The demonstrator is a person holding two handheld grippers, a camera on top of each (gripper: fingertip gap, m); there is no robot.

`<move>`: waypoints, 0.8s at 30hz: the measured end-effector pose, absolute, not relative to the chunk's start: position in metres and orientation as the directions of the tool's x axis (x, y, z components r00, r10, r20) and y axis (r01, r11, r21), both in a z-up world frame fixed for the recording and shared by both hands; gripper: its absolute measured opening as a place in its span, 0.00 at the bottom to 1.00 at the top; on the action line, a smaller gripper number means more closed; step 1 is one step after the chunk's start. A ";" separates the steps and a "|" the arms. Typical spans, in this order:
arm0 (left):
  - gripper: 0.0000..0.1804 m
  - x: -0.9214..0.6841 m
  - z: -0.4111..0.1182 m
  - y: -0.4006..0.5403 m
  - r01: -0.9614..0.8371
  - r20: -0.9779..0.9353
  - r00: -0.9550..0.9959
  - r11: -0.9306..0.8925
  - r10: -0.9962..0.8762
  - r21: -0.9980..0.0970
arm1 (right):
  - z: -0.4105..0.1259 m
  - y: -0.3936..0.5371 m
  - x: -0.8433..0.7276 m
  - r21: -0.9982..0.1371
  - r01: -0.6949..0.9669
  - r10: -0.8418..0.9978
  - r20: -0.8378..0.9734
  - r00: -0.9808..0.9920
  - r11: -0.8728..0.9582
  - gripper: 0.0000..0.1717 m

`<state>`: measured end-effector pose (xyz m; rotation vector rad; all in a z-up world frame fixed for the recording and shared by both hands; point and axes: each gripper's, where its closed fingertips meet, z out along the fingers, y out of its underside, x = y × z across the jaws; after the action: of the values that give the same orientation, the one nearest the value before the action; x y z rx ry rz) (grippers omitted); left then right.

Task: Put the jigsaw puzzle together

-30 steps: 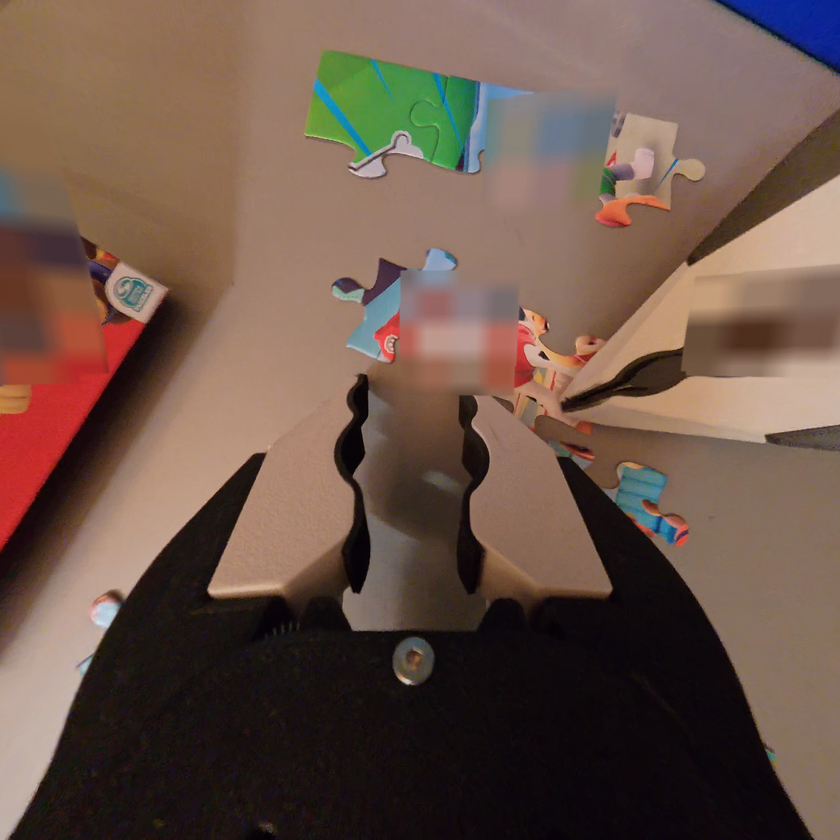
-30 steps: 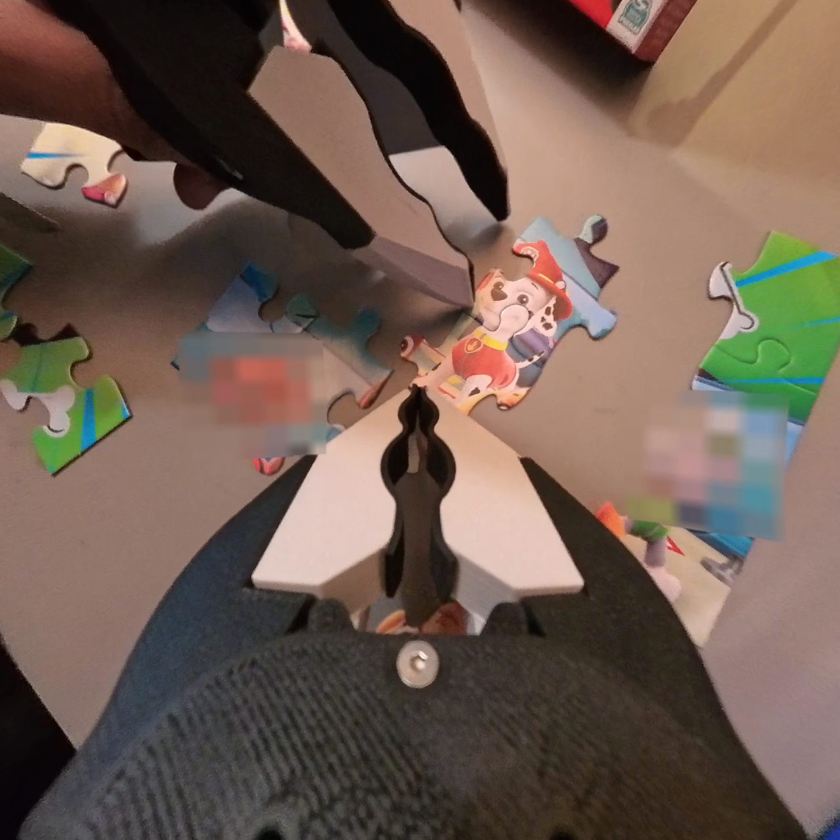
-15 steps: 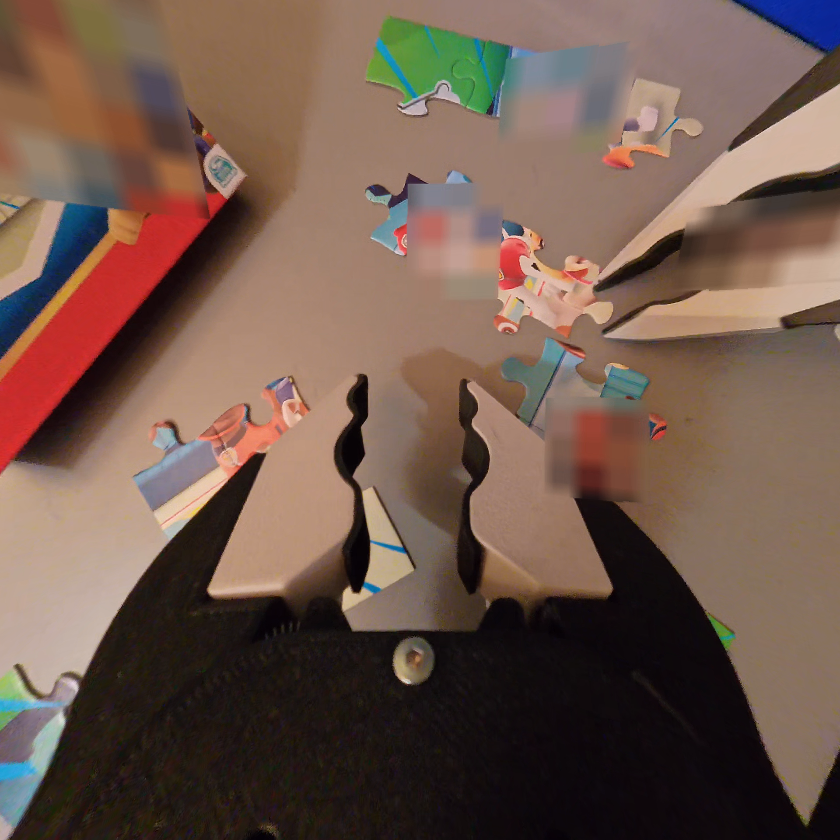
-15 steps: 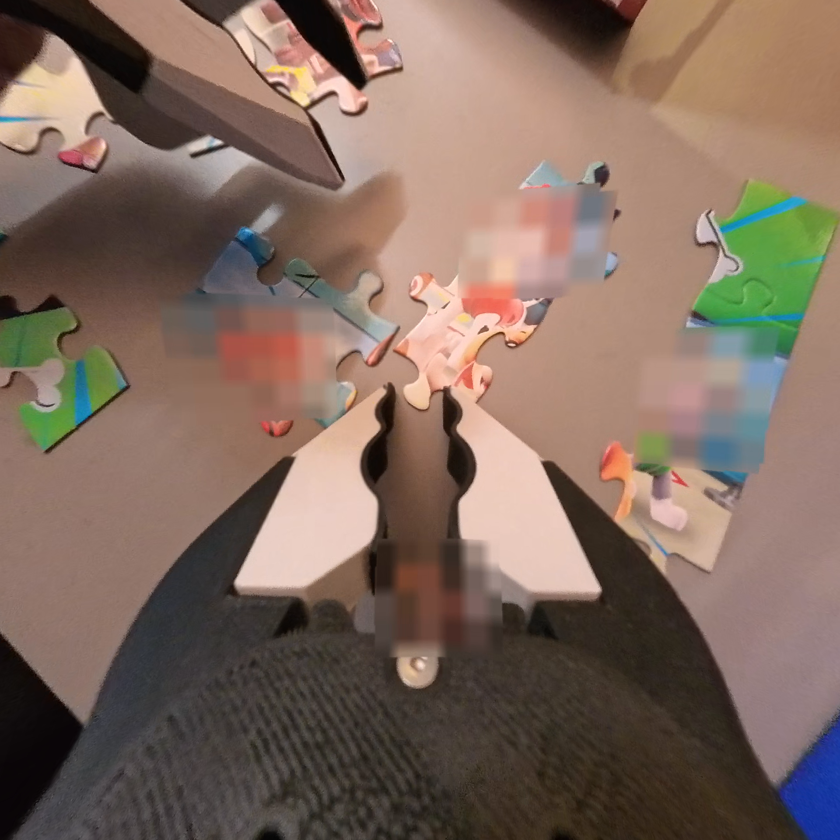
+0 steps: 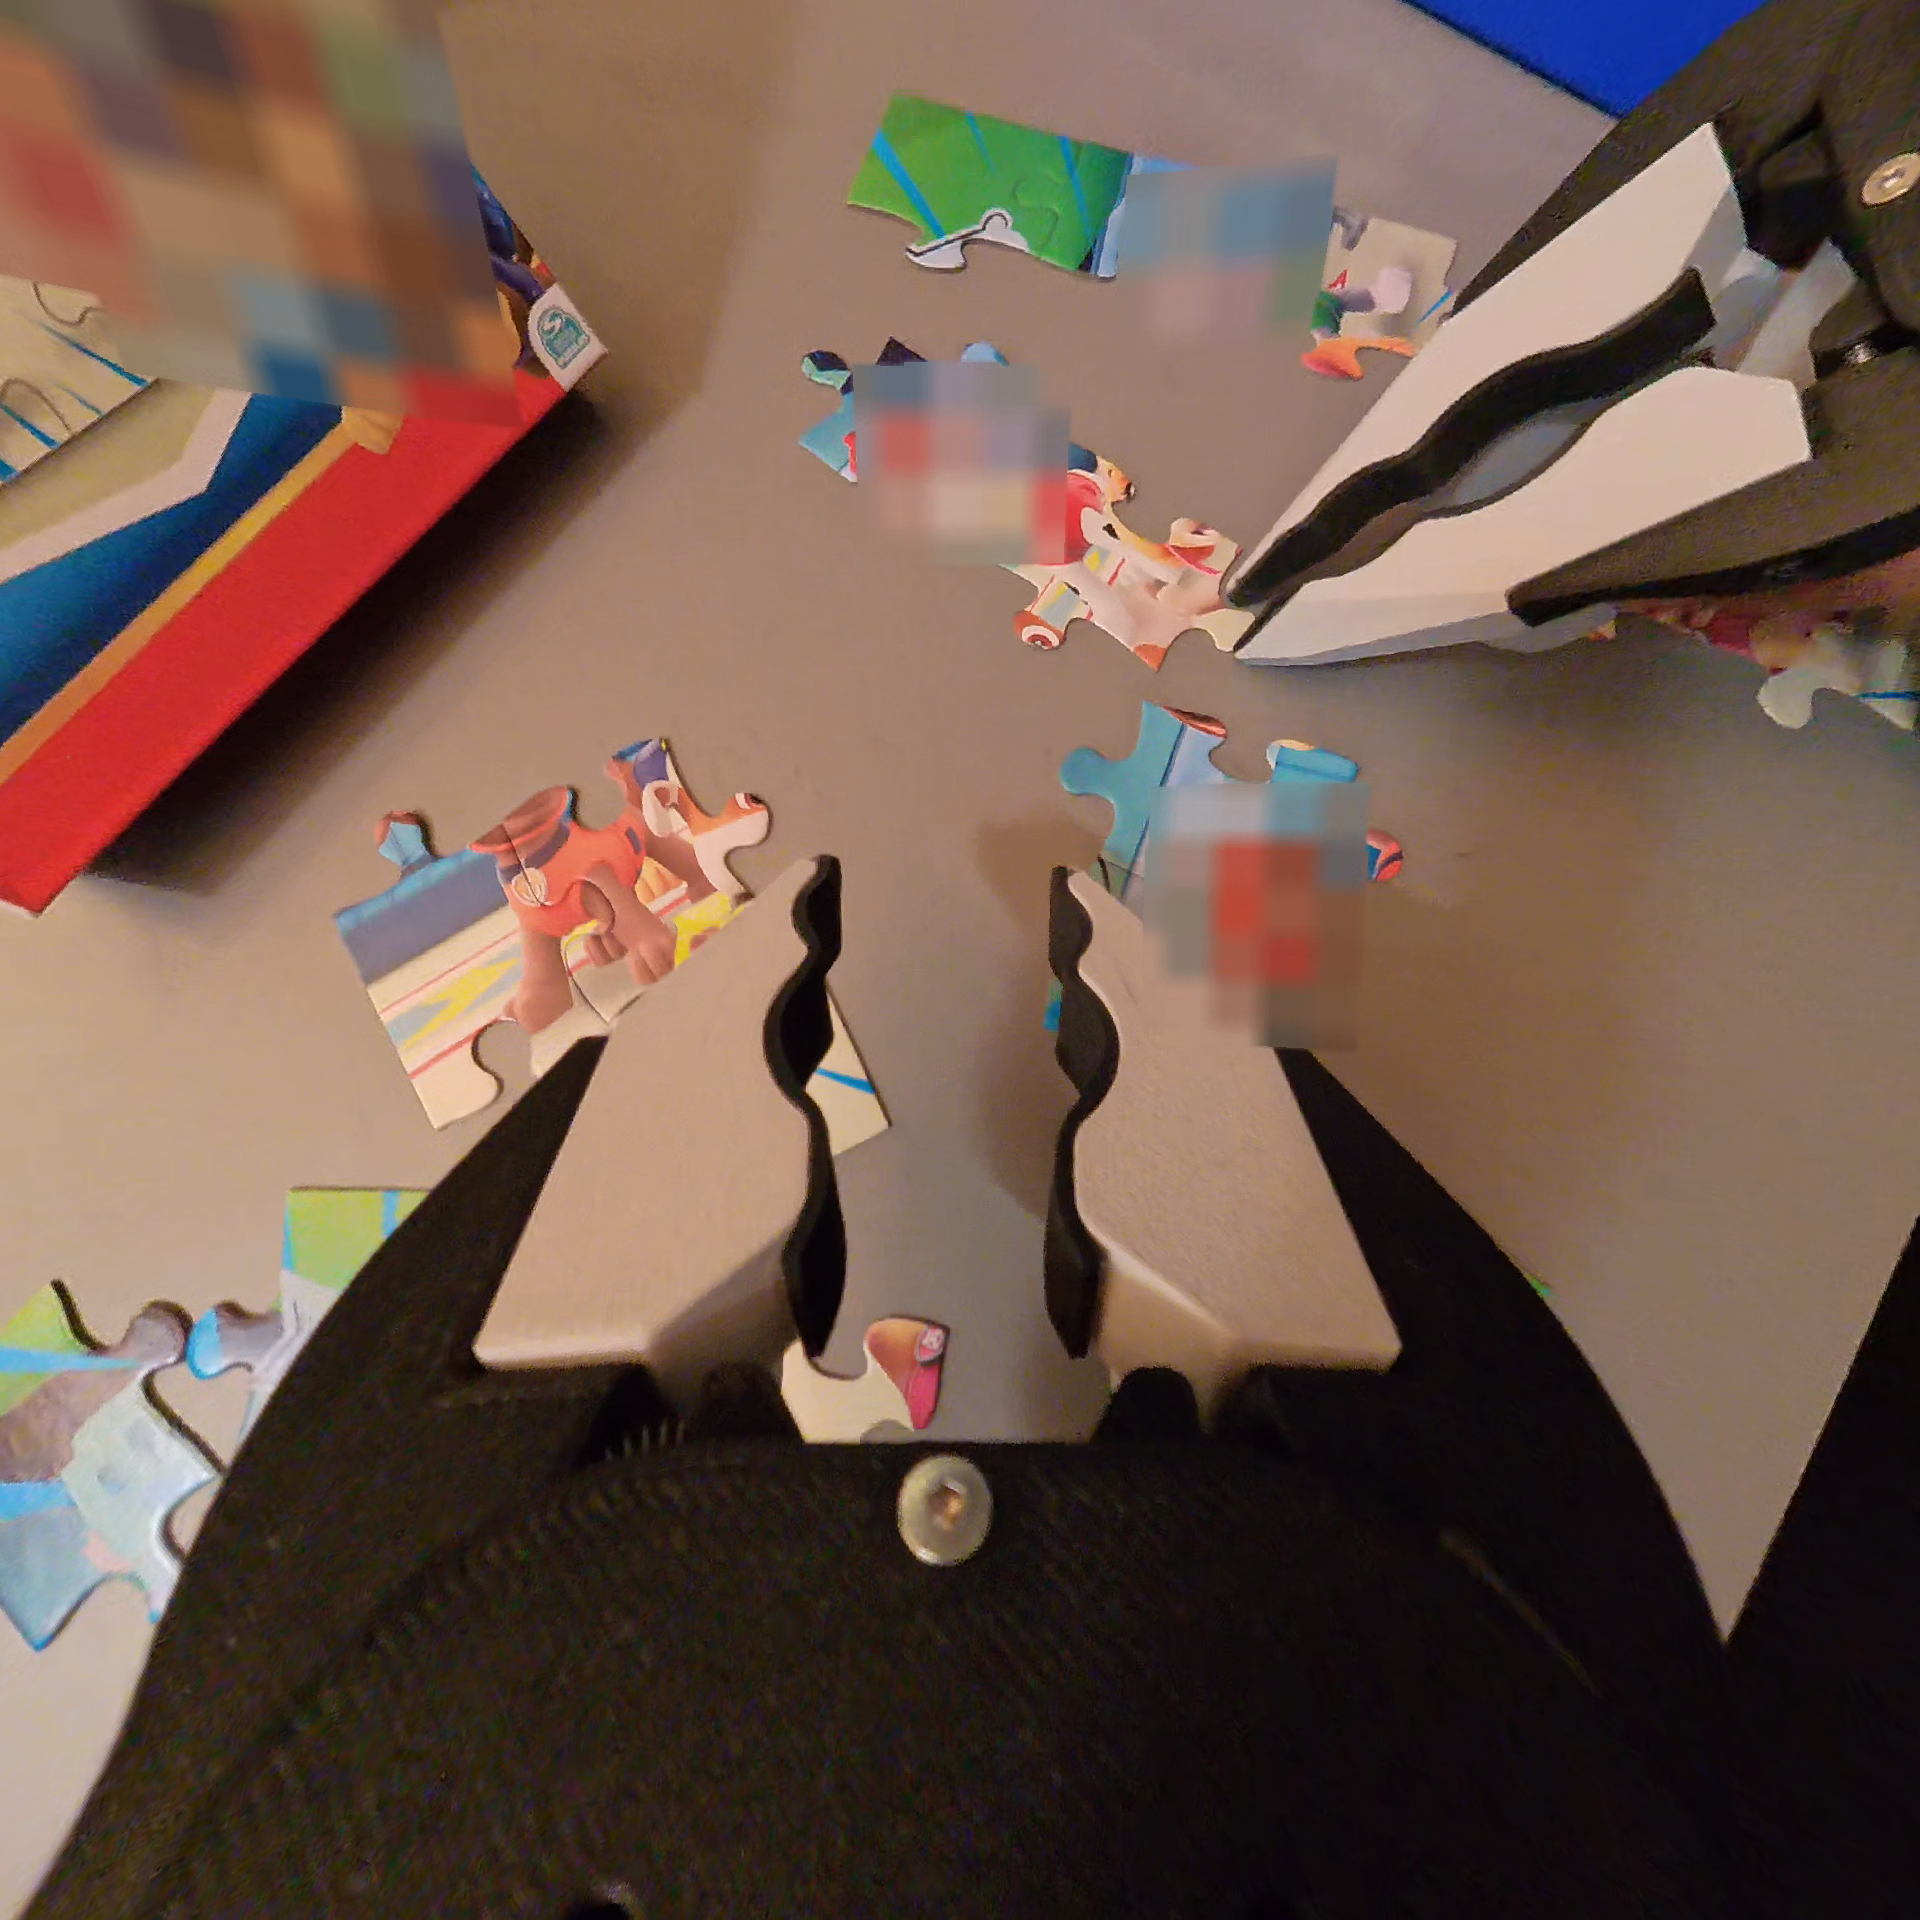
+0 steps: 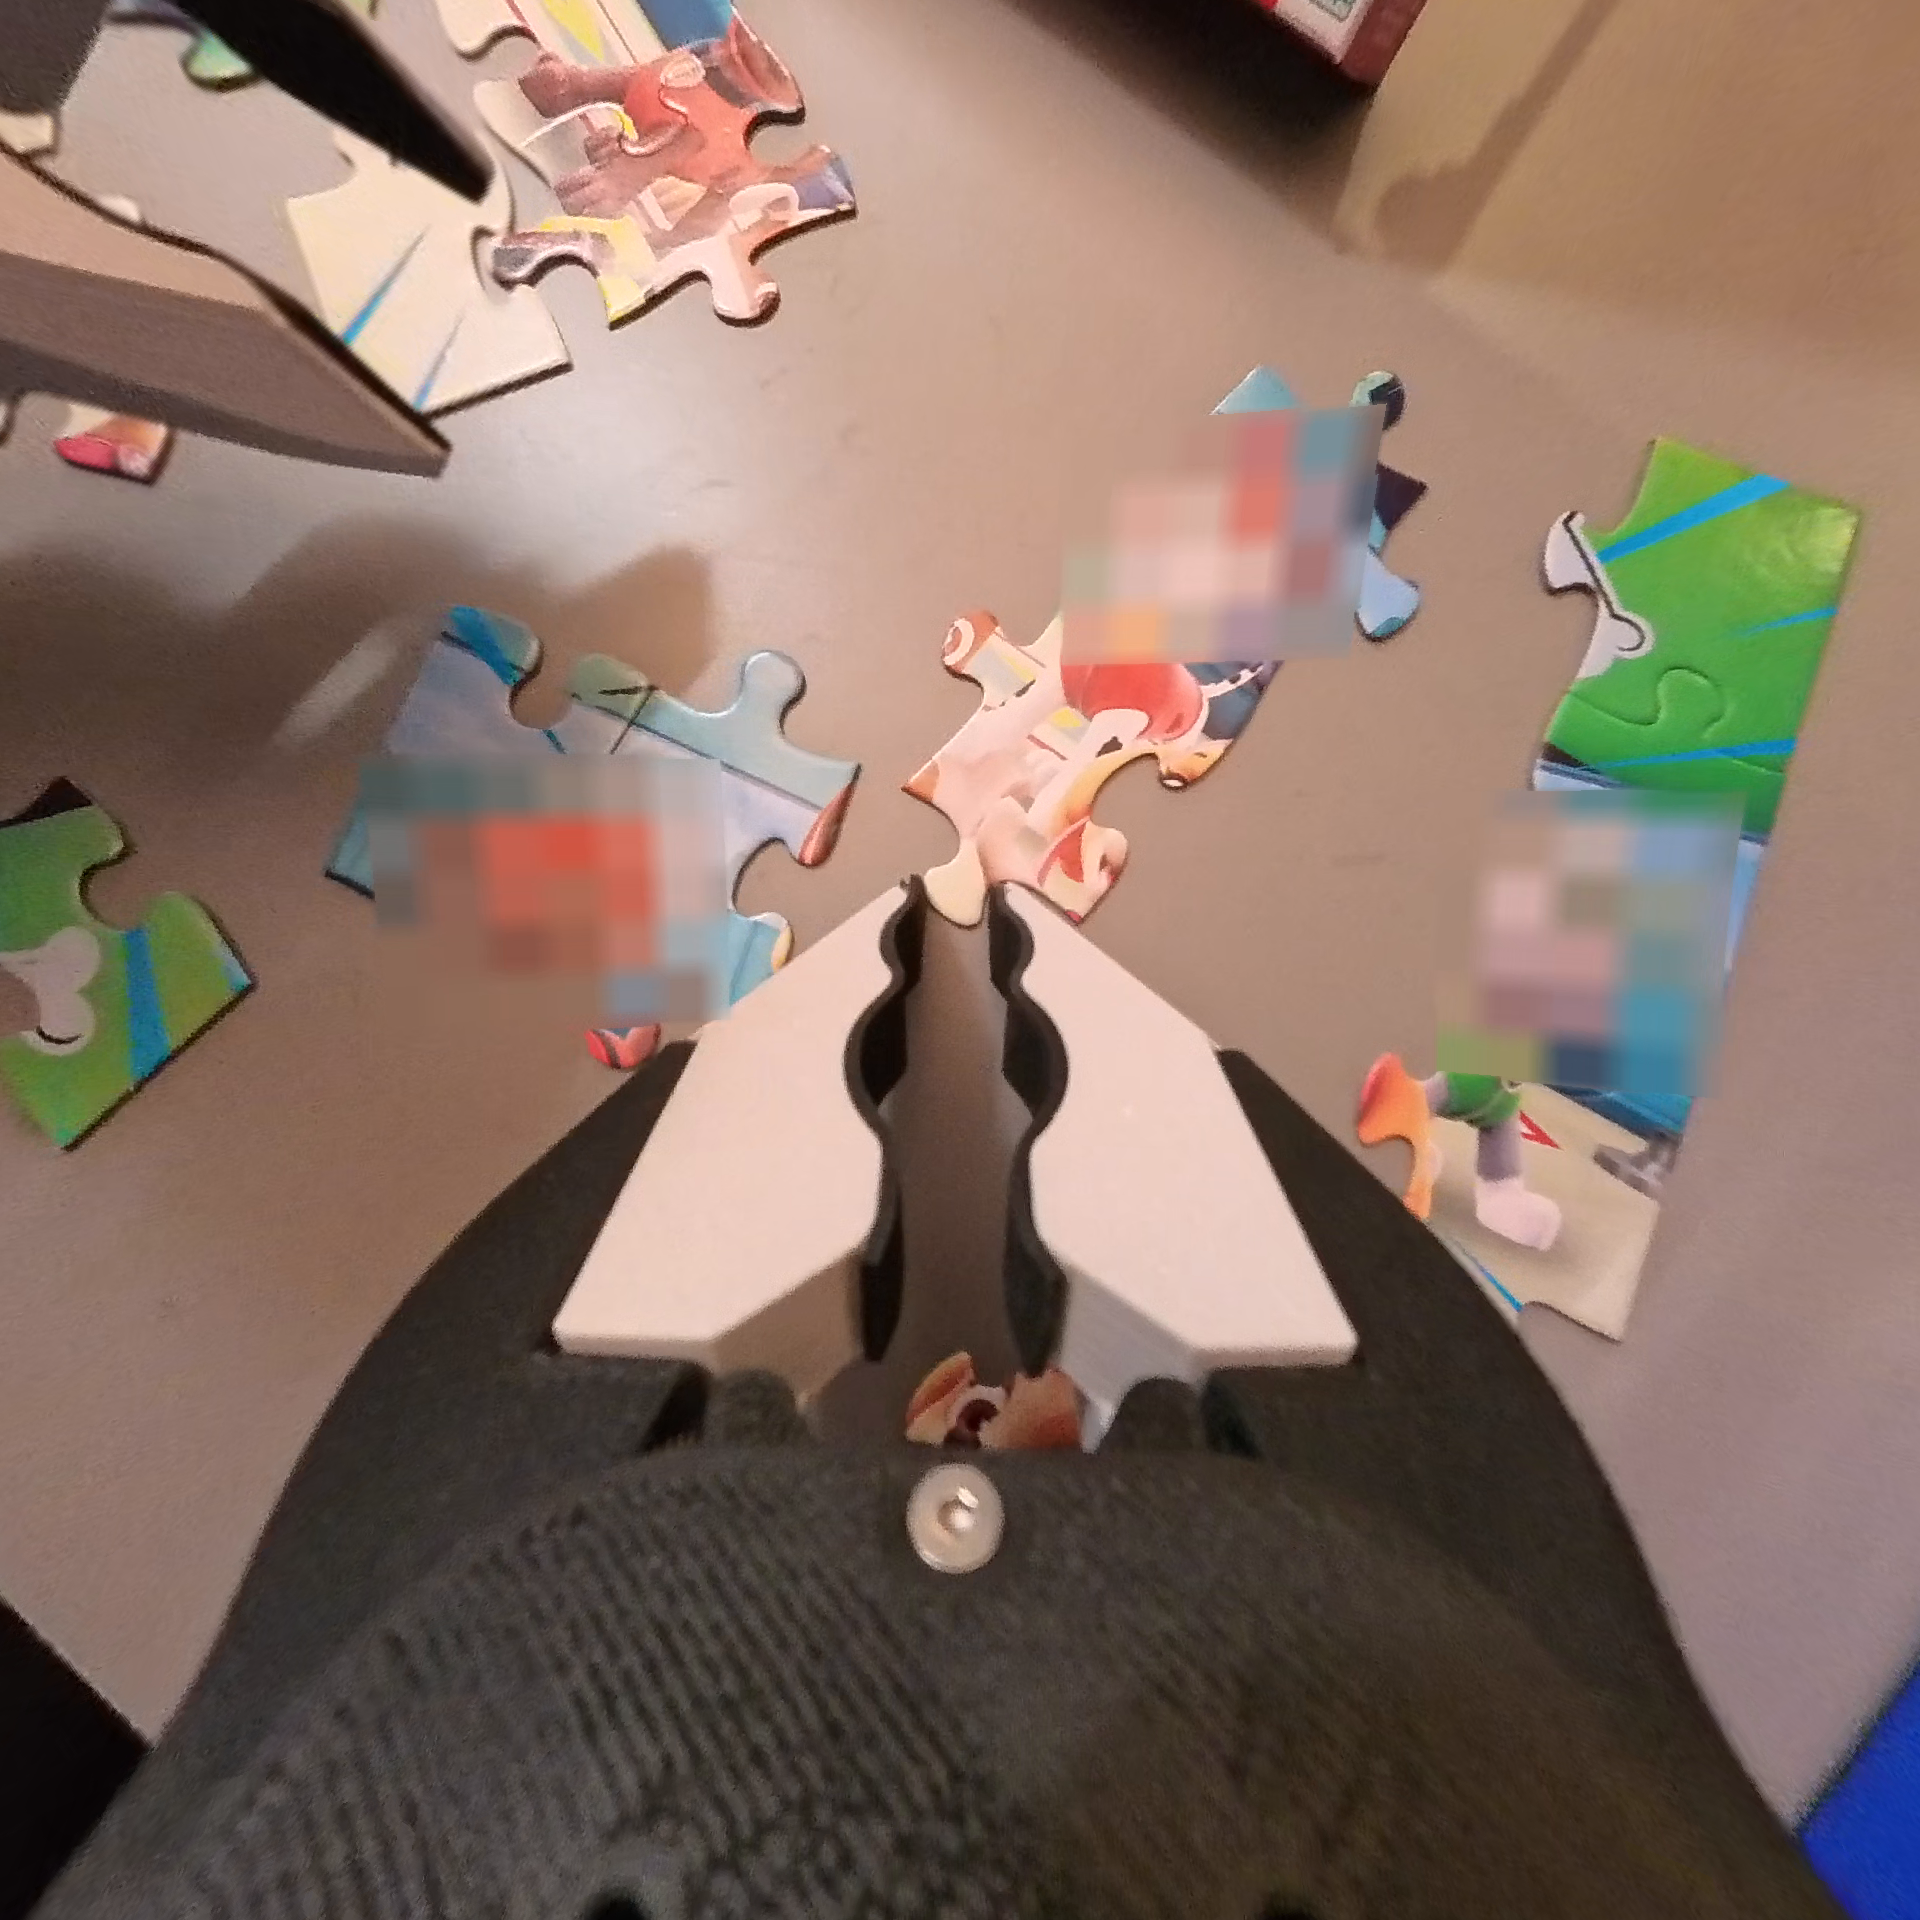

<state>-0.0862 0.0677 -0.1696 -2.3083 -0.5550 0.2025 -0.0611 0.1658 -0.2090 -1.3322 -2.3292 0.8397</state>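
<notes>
While left gripper (image 5: 940,883) gapes, puzzle-piece tab (image 6: 958,891) between right fingers (image 6: 1023,940).

Grey tabletop (image 5: 727,644), dim warm light, blue strip (image 5: 1558,42) at edge.

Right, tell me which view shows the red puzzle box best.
The left wrist view. There the red puzzle box fills the upper left, showing its red side and a blue and tan stripe, though part is blurred over. The right wrist view catches only one red corner at the top edge.
</notes>
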 end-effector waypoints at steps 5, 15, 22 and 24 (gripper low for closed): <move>0.22 -0.071 -0.169 0.061 0.353 0.046 0.886 -0.606 0.462 -0.712 | -0.205 0.168 -0.062 -0.646 0.653 0.868 0.030 -0.496 0.396 0.07; 0.21 -0.022 -0.167 0.011 0.490 0.253 0.834 -0.448 0.490 -0.748 | -0.149 0.161 -0.025 -0.852 0.437 0.856 0.024 -0.517 0.288 0.12; 0.23 -0.021 -0.168 0.007 0.569 0.369 0.792 -0.369 0.486 -0.735 | -0.155 0.167 -0.017 -0.876 0.443 0.877 -0.050 -0.478 0.191 0.12; 0.23 -0.025 -0.169 0.020 0.540 0.338 0.812 -0.395 0.475 -0.743 | -0.147 0.160 -0.025 -0.895 0.423 0.869 -0.091 -0.486 0.143 0.12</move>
<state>-0.0252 0.0201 -0.1688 -2.0559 -0.7496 -0.0873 -0.0247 0.1603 -0.1473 -1.2343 -1.9729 1.3055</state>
